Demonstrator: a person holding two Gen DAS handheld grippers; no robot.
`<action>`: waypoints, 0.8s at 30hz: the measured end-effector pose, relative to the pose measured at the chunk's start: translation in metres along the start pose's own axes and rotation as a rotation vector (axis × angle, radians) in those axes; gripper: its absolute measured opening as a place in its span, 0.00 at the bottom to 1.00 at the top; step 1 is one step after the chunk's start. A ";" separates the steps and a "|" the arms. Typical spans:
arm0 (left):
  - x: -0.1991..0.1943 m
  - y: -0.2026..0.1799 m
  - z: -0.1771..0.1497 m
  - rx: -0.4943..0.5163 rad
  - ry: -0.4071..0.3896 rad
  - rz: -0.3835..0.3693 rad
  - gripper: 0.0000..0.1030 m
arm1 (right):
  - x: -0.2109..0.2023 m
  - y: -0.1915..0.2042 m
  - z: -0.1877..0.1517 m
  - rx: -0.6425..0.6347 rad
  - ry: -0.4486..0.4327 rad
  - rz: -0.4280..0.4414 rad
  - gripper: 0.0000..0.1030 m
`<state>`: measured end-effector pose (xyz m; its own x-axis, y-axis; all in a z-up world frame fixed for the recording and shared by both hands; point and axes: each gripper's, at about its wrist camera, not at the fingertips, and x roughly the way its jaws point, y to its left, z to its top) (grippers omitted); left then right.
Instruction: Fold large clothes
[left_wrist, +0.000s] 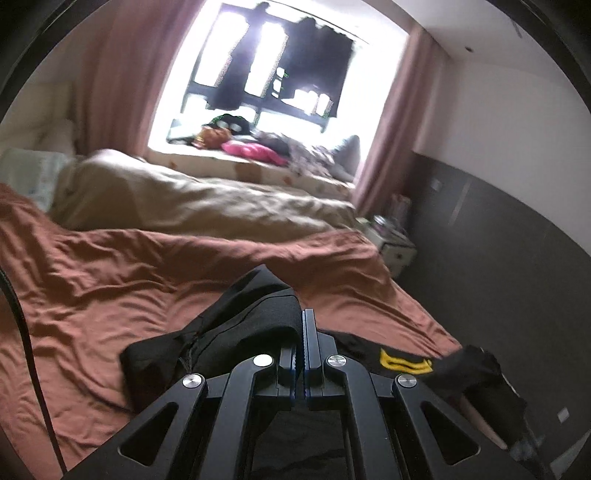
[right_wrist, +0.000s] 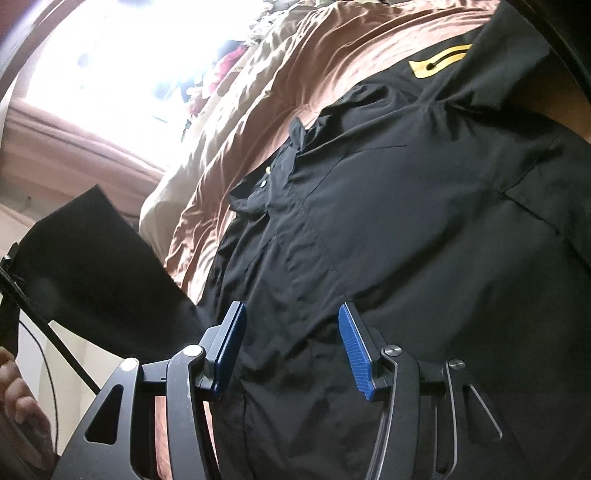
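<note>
1. Shirt (left_wrist: 236, 325) in the left wrist view: a black fold rides up over the left gripper (left_wrist: 303, 332), whose jaws are pressed together with cloth pinched at their tips. The rest trails down onto the rust sheet (left_wrist: 110, 280) of the bed.
   - Risk: the pinch looks thin (only an edge seems caught), so a quick pull could slip the cloth out and drop the fold.
   - Risk: the dragged cloth may bunch the sheet, which already lies in soft wrinkles.
   - Shirt cloth is matte, limp and thin; a yellow patch (left_wrist: 404, 362) sits near its far side.

2. Shirt (right_wrist: 406, 221) in the right wrist view: it lies spread across the sheet (right_wrist: 280, 88), button placket and collar showing, with the yellow patch (right_wrist: 439, 61) at the top.
   - Right gripper (right_wrist: 293, 347) hangs over the front panel with jaws apart, its ribbed blue pads (right_wrist: 356, 354) gripping nothing.
   - Risk: closing here could catch one layer only, skewing the fold.
   - A lifted black flap (right_wrist: 92, 258) hangs at left, so the fold may land crooked.
</note>
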<state>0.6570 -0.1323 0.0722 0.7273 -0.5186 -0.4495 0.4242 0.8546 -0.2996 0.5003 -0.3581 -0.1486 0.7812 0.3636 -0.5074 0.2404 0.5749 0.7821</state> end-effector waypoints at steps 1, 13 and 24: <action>0.008 -0.005 -0.004 0.005 0.016 -0.022 0.02 | -0.002 -0.002 0.002 0.013 -0.007 -0.005 0.49; 0.110 -0.031 -0.092 -0.030 0.386 -0.132 0.66 | -0.031 -0.020 0.017 0.088 -0.066 -0.059 0.65; 0.058 0.029 -0.136 -0.213 0.297 -0.031 0.91 | -0.045 0.014 0.027 -0.110 -0.050 -0.110 0.65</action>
<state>0.6381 -0.1418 -0.0774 0.5144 -0.5559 -0.6530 0.2984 0.8299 -0.4715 0.4837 -0.3860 -0.1049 0.7822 0.2586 -0.5668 0.2635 0.6870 0.6772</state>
